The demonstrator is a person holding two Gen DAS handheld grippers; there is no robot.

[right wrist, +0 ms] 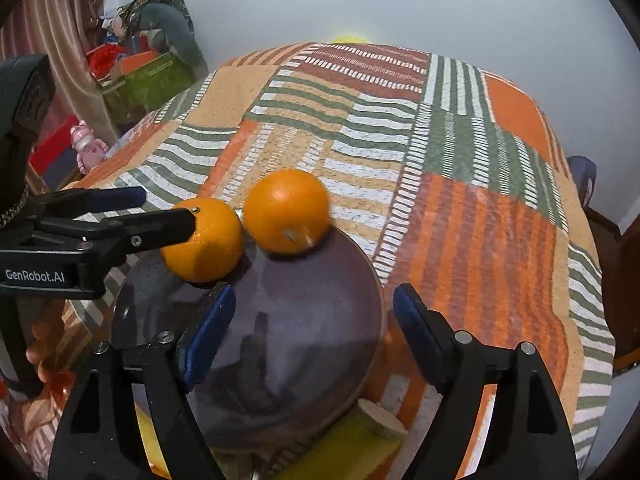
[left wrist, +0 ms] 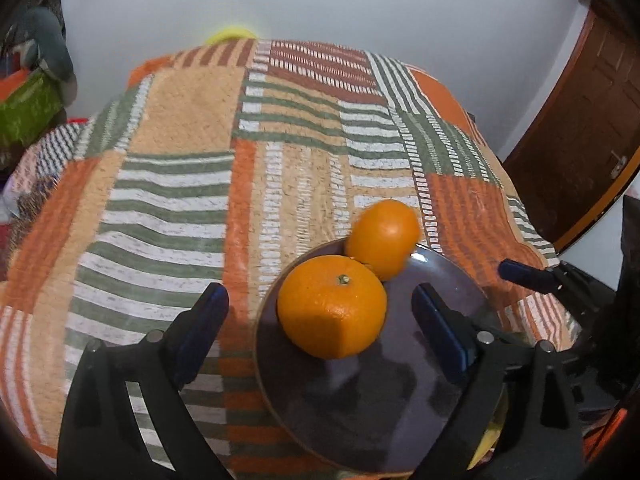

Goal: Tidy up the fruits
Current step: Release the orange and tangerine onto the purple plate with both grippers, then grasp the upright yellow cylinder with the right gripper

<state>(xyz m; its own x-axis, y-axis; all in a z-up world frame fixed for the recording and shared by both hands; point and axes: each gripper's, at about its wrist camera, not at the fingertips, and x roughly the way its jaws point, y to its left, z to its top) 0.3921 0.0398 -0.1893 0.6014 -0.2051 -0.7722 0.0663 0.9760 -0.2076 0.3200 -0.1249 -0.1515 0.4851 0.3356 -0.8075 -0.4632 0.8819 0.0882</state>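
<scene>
Two oranges sit on a dark round plate (left wrist: pixel 360 412) on a patchwork tablecloth. The near orange (left wrist: pixel 332 306) lies between the open fingers of my left gripper (left wrist: pixel 322 316), untouched. The far orange (left wrist: pixel 382 238) rests at the plate's far rim and looks blurred. In the right wrist view the plate (right wrist: pixel 280 340) holds the same oranges (right wrist: pixel 202 240) (right wrist: pixel 286 211); my right gripper (right wrist: pixel 314 334) is open and empty above the plate's near right part. The left gripper (right wrist: pixel 140 210) enters there from the left beside the first orange.
A cut yellow-green fruit piece (right wrist: pixel 360 436) lies at the plate's near edge. A yellow object (left wrist: pixel 230 35) peeks over the table's far edge. Boxes and clutter (right wrist: pixel 136 76) stand at the left. A wooden door (left wrist: pixel 580 132) is at the right.
</scene>
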